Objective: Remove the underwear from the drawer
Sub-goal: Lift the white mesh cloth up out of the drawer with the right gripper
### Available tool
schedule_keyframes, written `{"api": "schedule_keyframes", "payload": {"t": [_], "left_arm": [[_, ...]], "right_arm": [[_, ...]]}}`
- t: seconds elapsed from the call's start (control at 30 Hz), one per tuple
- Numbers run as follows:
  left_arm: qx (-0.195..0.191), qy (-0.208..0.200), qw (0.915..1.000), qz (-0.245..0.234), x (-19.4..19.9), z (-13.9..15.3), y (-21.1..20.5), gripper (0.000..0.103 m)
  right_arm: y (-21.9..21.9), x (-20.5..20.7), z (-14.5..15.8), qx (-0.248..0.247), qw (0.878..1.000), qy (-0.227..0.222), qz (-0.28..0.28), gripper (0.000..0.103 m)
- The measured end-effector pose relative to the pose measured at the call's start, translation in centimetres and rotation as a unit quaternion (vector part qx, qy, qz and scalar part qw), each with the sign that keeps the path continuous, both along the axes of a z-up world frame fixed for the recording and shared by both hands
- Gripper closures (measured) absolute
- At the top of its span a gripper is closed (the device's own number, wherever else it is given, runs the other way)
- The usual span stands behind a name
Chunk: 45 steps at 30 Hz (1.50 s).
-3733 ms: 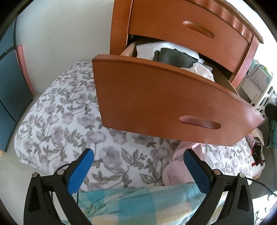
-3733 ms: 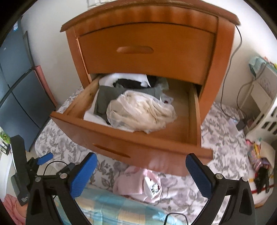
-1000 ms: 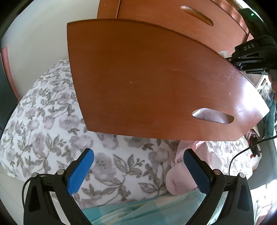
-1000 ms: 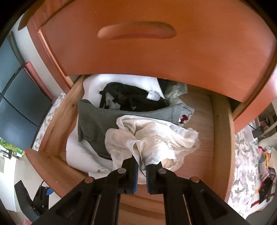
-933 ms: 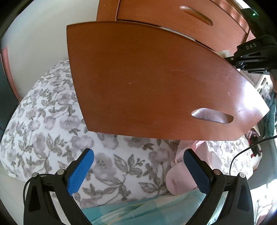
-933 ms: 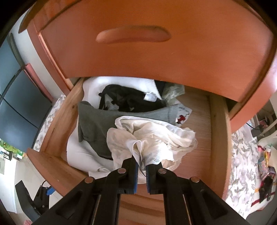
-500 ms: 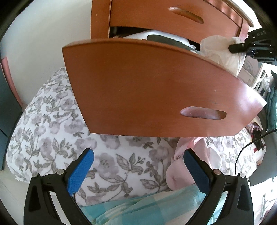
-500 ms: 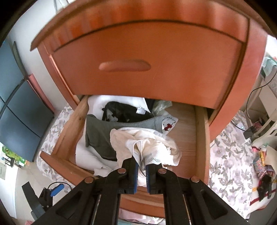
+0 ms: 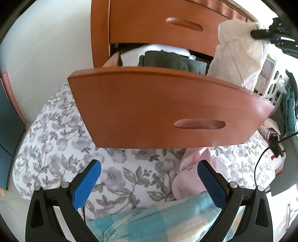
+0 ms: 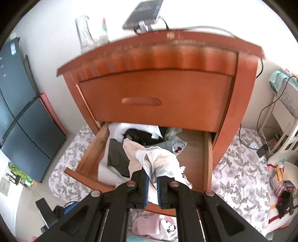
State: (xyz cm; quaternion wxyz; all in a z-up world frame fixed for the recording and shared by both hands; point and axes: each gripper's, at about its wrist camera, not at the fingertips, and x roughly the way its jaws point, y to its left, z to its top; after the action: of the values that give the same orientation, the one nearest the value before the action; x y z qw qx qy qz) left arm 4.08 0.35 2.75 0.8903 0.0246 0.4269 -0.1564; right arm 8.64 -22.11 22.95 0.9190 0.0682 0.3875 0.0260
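The lower drawer (image 10: pixel 207 163) of a reddish wooden nightstand (image 10: pixel 244 96) stands pulled out, holding grey, black and white clothes (image 10: pixel 117 154). My right gripper (image 10: pixel 152 183) is shut on cream-white underwear (image 10: pixel 162 162), which hangs lifted above the drawer. In the left wrist view that underwear (image 9: pixel 238 61) dangles at the upper right from the right gripper (image 9: pixel 260 33), above the drawer front (image 9: pixel 167 108). My left gripper (image 9: pixel 149 178) is open and empty, low over the floral bedding, in front of the drawer.
Floral bedding (image 9: pixel 55 134) lies under the drawer, with a pink garment (image 9: pixel 191 176) and a turquoise checked cloth (image 9: pixel 158 219) near the left gripper. A phone on a stand (image 10: pixel 143 13) and a bottle (image 10: pixel 83 31) are on the nightstand. Cables and clutter (image 10: pixel 279 178) lie to the right.
The right gripper has risen and drawn back with the underwear, lifting it from the pile to above the drawer. The left gripper has risen a little, so the drawer's contents show.
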Motion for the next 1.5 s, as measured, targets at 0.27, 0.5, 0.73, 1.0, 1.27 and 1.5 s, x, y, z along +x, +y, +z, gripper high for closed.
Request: {"api": "schedule_keyframes", "payload": {"t": [0.27,0.5,0.73,1.0,1.27,1.5], "left_arm": [[0.006,-0.014,0.9999,-0.001,-1.0,1.4,-0.4,0.0],[0.008,-0.026,0.9996,0.009,-2.0,2.5,-0.4,0.0],[0.016,-0.035,0.9993,0.003,-3.1,3.3,-0.9,0.0],[0.025,-0.046,0.9986,-0.007,-4.2,4.0,-1.9,0.0],[0.028,-0.048,0.9984,0.0,-4.7,4.3,-2.1,0.0],[0.029,-0.039,0.9986,0.02,-4.4,4.2,-1.5,0.0]], "right_arm": [[0.4,-4.1,4.6,0.001,0.998,-0.068,0.01,0.096],[0.6,-8.1,7.8,-0.001,0.992,-0.122,0.02,0.096],[0.1,-11.4,9.3,-0.004,0.989,-0.147,0.018,0.096],[-1.4,-14.1,9.5,-0.003,0.988,-0.153,0.007,0.096],[-1.8,-14.8,8.1,0.007,0.99,-0.14,0.01,0.096],[-1.5,-14.2,5.7,0.022,0.993,-0.11,0.021,0.096]]}}
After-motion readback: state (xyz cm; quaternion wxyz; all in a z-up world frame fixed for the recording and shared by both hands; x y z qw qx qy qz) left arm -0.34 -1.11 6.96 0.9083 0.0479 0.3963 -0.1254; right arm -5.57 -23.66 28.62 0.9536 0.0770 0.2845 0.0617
